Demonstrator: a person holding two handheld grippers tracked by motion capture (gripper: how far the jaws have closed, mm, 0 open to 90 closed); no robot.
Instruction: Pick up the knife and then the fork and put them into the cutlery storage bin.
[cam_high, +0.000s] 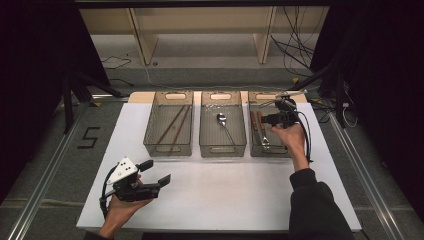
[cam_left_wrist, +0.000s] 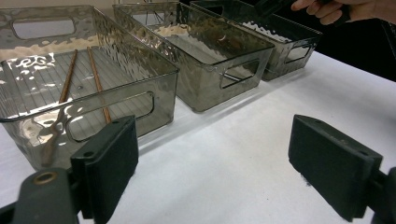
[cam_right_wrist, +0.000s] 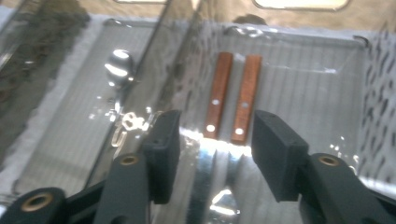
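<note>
Right gripper view: right claw (cam_right_wrist: 212, 154) half-open, empty; above forks (cam_right_wrist: 231, 95)

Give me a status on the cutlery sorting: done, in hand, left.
Done: chopsticks lie in the left bin, a spoon in the middle bin, and two wooden-handled pieces in the right bin. In hand: the right gripper hangs over that right bin, jaws apart around nothing. The left gripper waits open over bare table. Left: no loose cutlery shows on the table.
</note>
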